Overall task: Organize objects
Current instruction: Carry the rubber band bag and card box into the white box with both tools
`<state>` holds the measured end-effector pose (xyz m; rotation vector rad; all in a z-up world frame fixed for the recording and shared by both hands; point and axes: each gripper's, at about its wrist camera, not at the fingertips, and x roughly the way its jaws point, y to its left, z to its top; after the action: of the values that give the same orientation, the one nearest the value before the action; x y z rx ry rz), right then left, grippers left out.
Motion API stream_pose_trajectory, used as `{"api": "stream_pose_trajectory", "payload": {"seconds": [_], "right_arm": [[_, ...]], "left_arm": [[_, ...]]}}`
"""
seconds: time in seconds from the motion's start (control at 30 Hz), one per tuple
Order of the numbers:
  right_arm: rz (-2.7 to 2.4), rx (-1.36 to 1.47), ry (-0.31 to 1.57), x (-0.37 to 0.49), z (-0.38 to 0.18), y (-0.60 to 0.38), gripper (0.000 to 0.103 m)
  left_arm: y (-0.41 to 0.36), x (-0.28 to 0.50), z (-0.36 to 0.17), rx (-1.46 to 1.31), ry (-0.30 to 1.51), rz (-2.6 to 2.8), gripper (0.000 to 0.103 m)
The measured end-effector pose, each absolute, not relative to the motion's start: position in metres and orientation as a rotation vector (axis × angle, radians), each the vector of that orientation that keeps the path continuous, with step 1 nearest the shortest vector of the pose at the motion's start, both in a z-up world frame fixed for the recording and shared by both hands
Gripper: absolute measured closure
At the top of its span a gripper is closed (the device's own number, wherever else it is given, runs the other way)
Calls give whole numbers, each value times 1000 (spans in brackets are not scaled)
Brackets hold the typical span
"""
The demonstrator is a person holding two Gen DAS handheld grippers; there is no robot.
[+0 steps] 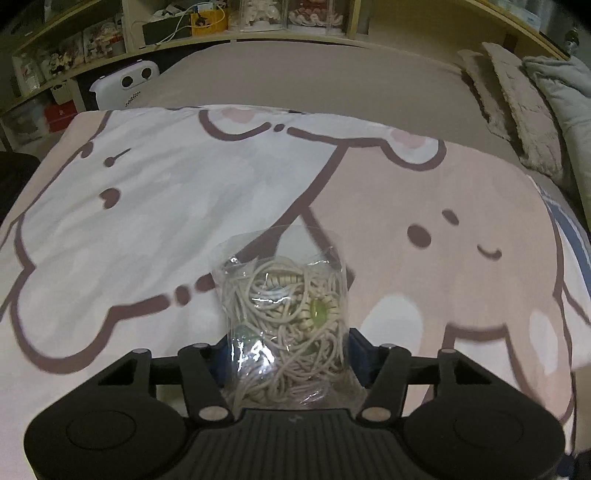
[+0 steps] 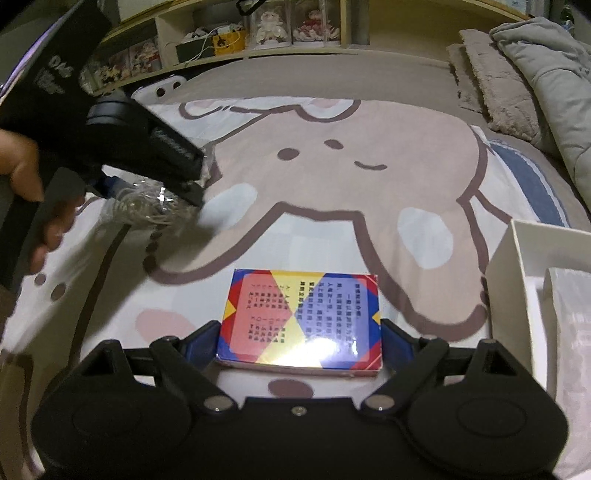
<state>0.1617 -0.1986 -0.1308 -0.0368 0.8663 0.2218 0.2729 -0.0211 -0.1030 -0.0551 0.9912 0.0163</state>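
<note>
A clear plastic bag stuffed with tangled beige cord and a pale green oval bead [image 1: 286, 314] sits pinched between the blue-padded fingers of the left gripper [image 1: 286, 354], its open top standing up beyond the fingertips. In the right wrist view the same bag [image 2: 147, 206] hangs in the air above the cartoon-printed blanket [image 2: 332, 177], clamped at the tip of the black left gripper [image 2: 155, 195], which a bare hand [image 2: 26, 173] holds by its handle.

The second item, a flat rectangular box printed in red, yellow and blue with columns of small dark text [image 2: 301, 321], lies on the blanket nearer the camera than the bag and to its right. The right gripper [image 2: 299, 343] straddles this box: one blue pad stands at each short side, right against the edges, so the jaws are closed in around it, though whether the pads press on it or only touch cannot be told. The box rests on the blanket.

To the right of the printed box, near it, is an open white rectangular carton [image 2: 517, 266] with a white packet inside.

Beyond the printed box the blanket shows a large pinkish-brown cartoon figure outlined in dark brown, spread over a grey-brown bed sheet [image 1: 314, 74]. Further back lie fuzzy brown cushions [image 2: 491, 81] and a grey quilted cover [image 2: 546, 74], a white device with two round dark holes [image 1: 125, 85], and shelves [image 1: 258, 18] holding figurines and boxes.
</note>
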Motion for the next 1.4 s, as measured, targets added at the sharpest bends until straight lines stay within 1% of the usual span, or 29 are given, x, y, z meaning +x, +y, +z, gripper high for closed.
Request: {"api": "stream_pose_trajectory", "payload": {"seconds": [0.3,0.43,0.53,0.57,0.6,0.67,0.73,0.77,0.9,1.03,1.17,1.4], "right_arm": [[291,-60,933,129,-124,-196,13],[348,-107,988,115,-121,-186,12],[335,-105,1013,113,-123,-179,11],[326,-91,1022,114,-124,-179,9],[309,-60,1036,118,-126,-180,9],[287,-8,1045,120,-128,-183,10],[275,10,1043,120,-130,-185,13],[280,4,1035,119,-130,-185,13],[273,-31,1007,115,-125,-183,14],[262,-44,937,112,-108,-187,14],[234,-25,851,106,-80,-197,14],[157,25,735,95,-44,-229,14]], "left_arm": [[4,207,-102,-42,1020,-81,46],[4,183,-103,22,1051,-130,45],[3,178,-102,48,1067,-129,42],[2,179,-102,43,1074,-121,37],[2,182,-103,36,1080,-105,35],[0,188,-104,21,1085,-82,34],[-1,191,-105,12,1083,-68,36],[-1,192,-105,10,1076,-62,41],[-1,190,-100,-2,1039,-56,52],[-4,184,-84,-14,983,-68,53],[-11,175,-57,-9,897,-88,53],[-31,156,-19,-14,808,-164,53]]}}
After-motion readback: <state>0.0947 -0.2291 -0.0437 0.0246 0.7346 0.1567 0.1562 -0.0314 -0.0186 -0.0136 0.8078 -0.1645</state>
